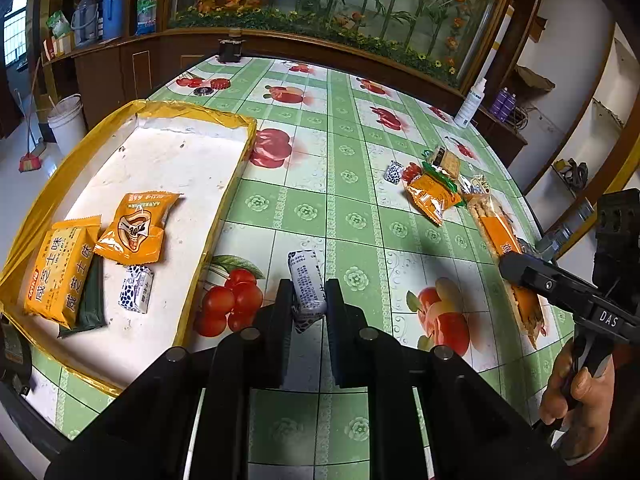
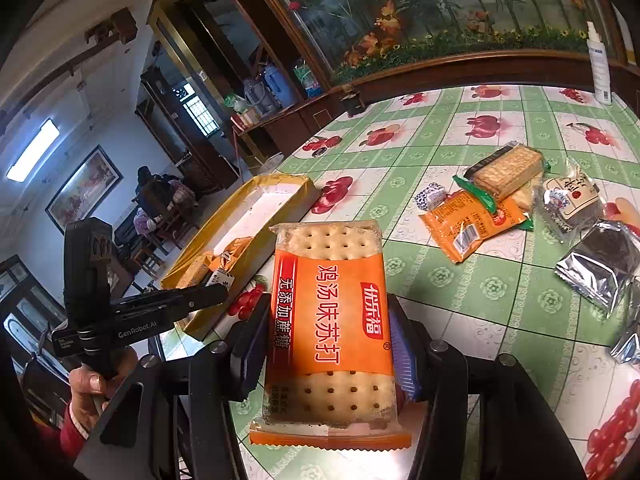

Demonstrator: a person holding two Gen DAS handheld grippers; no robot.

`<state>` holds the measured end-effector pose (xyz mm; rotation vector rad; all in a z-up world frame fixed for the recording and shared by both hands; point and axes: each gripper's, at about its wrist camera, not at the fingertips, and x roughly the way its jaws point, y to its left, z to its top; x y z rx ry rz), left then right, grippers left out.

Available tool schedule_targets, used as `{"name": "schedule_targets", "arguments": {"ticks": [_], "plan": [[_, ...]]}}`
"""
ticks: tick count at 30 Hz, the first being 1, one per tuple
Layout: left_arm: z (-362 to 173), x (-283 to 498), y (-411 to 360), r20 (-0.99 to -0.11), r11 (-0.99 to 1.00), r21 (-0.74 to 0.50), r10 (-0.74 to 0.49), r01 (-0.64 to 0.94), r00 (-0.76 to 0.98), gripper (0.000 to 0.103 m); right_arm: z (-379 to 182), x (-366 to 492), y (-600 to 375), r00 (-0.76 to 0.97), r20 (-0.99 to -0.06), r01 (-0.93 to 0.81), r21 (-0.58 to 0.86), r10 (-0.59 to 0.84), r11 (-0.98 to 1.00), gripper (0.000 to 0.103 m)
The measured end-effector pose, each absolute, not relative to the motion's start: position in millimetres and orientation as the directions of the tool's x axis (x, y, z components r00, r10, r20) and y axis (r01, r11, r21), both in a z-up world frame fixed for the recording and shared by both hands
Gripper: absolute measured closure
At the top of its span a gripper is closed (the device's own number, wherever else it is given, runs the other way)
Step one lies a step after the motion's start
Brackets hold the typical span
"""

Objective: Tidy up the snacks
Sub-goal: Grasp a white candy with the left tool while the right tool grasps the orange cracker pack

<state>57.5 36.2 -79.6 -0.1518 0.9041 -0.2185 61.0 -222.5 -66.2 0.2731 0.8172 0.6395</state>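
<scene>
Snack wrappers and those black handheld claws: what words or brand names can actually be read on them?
"优乐福", "鸡汤味苏打", "无添加蔗糖", "®": orange soda cracker pack held in the right claw.
"咸芝士味", twice: yellow cheese cracker pack in the tray.
"DAS": right claw's body.
"GenRobot.AI": left claw's body.
Small white candy in the left claw: print too small to read.
Other wrappers' text: blurred or too small.
</scene>
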Motion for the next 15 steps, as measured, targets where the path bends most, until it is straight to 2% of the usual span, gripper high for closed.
{"name": "schedule_targets", "arguments": {"ticks": [15], "plan": [[-78.4,51.9,46.2,-0.758,0.967,-0.229,-0.25,0.114,0.603,0.09,-71.3,65.4,-211.5,0.488,-0.582,-0.425,0.493,0.651,0.759,0.048]]}}
